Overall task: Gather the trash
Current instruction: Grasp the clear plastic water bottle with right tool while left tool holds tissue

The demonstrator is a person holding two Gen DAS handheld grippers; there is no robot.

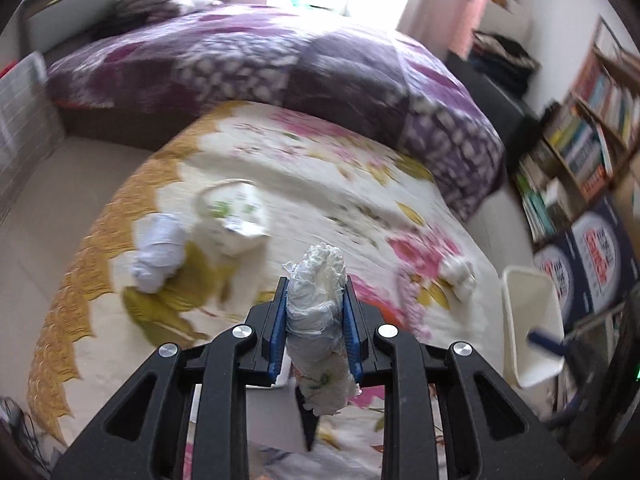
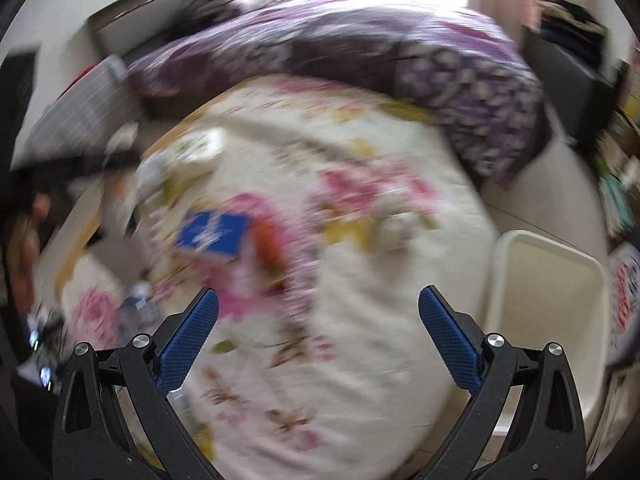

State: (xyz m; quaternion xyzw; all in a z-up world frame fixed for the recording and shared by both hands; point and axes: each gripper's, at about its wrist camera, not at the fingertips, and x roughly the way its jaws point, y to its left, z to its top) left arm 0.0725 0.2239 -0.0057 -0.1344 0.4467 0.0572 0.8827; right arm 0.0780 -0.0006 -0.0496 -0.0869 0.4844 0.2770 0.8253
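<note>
My left gripper (image 1: 315, 284) is shut on a crumpled white wad of tissue and plastic (image 1: 316, 312), held above the flowered bedspread (image 1: 320, 168). On the bed lie a crumpled white-blue wad (image 1: 158, 254), a white carton (image 1: 236, 216) and a small white wad (image 1: 460, 274). A white bin (image 1: 532, 320) stands beside the bed at the right. My right gripper (image 2: 318, 300) is open and empty over the bed, with the white bin (image 2: 548, 280) to its right. A blue packet (image 2: 212, 234), a small wad (image 2: 396, 228) and a clear bottle (image 2: 136, 308) show blurred on the bed.
A purple quilt (image 1: 320, 64) is bunched across the far half of the bed. A bookshelf (image 1: 580, 140) and printed boxes (image 1: 592, 256) line the right wall. Pale floor (image 1: 52, 200) lies left of the bed. A hand (image 2: 28, 240) appears at the right wrist view's left edge.
</note>
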